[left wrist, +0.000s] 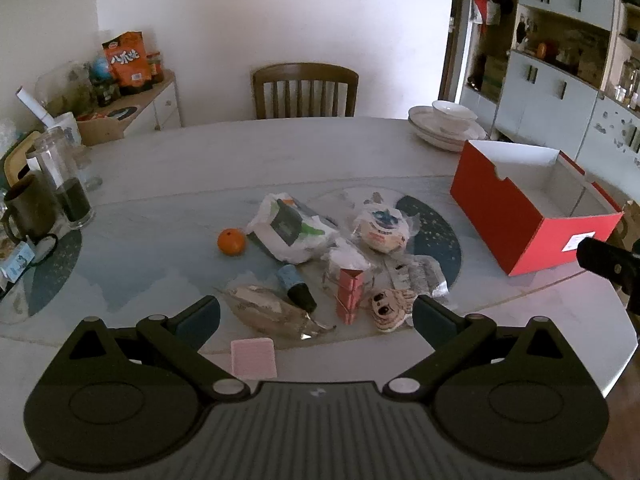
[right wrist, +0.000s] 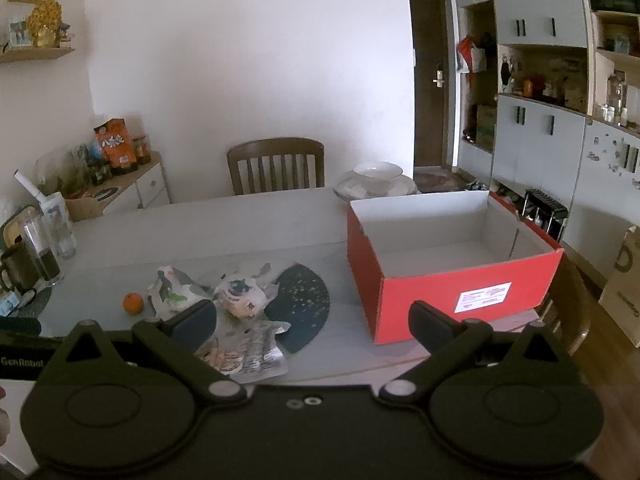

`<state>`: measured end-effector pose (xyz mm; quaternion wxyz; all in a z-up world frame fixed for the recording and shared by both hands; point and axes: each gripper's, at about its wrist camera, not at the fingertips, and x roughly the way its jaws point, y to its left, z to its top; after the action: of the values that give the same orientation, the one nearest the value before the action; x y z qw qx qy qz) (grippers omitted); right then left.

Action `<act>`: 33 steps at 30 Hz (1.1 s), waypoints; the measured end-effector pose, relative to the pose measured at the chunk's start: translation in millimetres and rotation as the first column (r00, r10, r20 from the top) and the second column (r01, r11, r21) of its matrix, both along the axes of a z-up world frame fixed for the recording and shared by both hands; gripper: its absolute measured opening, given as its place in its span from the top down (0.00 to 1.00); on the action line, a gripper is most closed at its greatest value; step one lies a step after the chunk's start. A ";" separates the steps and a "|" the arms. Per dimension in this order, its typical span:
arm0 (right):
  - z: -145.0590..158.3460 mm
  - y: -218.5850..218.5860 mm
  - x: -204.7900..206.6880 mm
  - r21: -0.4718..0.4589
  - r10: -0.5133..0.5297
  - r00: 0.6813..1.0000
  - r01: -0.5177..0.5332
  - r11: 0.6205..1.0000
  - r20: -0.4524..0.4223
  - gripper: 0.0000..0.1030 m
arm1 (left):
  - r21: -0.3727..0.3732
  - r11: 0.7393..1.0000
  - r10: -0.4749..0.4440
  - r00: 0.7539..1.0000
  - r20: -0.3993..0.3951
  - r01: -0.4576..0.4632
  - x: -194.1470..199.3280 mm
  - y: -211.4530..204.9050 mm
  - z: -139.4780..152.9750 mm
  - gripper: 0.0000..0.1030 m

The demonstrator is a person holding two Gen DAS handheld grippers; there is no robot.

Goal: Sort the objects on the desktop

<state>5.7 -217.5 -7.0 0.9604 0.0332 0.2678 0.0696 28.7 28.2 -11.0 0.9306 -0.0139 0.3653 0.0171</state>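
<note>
A pile of small objects lies mid-table: an orange [left wrist: 231, 241], a white snack bag [left wrist: 289, 227], a round wrapped bun [left wrist: 380, 227], a pink carton [left wrist: 349, 294], a blue-and-black tube [left wrist: 296, 291], a silver packet [left wrist: 272, 314], a cartoon-face packet [left wrist: 390, 306] and a pink card [left wrist: 253, 358]. An open red box [left wrist: 528, 210] with a white, empty inside stands at the right; it also shows in the right wrist view [right wrist: 448, 264]. My left gripper [left wrist: 316, 318] is open and empty, just before the pile. My right gripper [right wrist: 312, 320] is open and empty, between the pile and the box.
Stacked white dishes [left wrist: 446, 126] sit at the far right of the table. A glass jar [left wrist: 60, 178] and a dark mug [left wrist: 28, 210] stand at the left edge. A wooden chair [left wrist: 305, 90] is behind the table. Cabinets [right wrist: 560, 140] line the right wall.
</note>
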 end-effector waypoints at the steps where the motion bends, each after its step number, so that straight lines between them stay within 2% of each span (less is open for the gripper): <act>1: 0.0 0.0 0.8 -0.001 0.002 1.000 -0.002 1.000 -0.003 0.01 | 0.001 1.000 0.000 1.000 -0.001 0.000 1.8 1.1 -0.7 0.00; 15: -3.5 11.7 20.9 -0.017 0.020 0.999 -0.021 1.000 -0.039 0.01 | 0.000 1.000 -0.009 1.000 -0.029 0.009 23.6 20.7 -17.4 0.00; 26: -27.2 29.2 49.7 -0.033 0.009 0.995 -0.012 0.999 -0.098 0.01 | 0.041 0.998 -0.040 0.995 -0.087 0.044 54.2 40.5 -47.5 0.00; 33: -42.3 45.4 66.8 -0.067 0.011 0.991 -0.020 0.998 -0.131 0.01 | 0.033 0.997 -0.065 0.988 -0.138 0.070 76.7 56.6 -68.6 0.00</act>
<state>72.4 -172.1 -49.3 0.9409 0.0031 0.3323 0.0655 105.3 84.9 -79.6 0.9035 0.0170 0.4282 -0.0065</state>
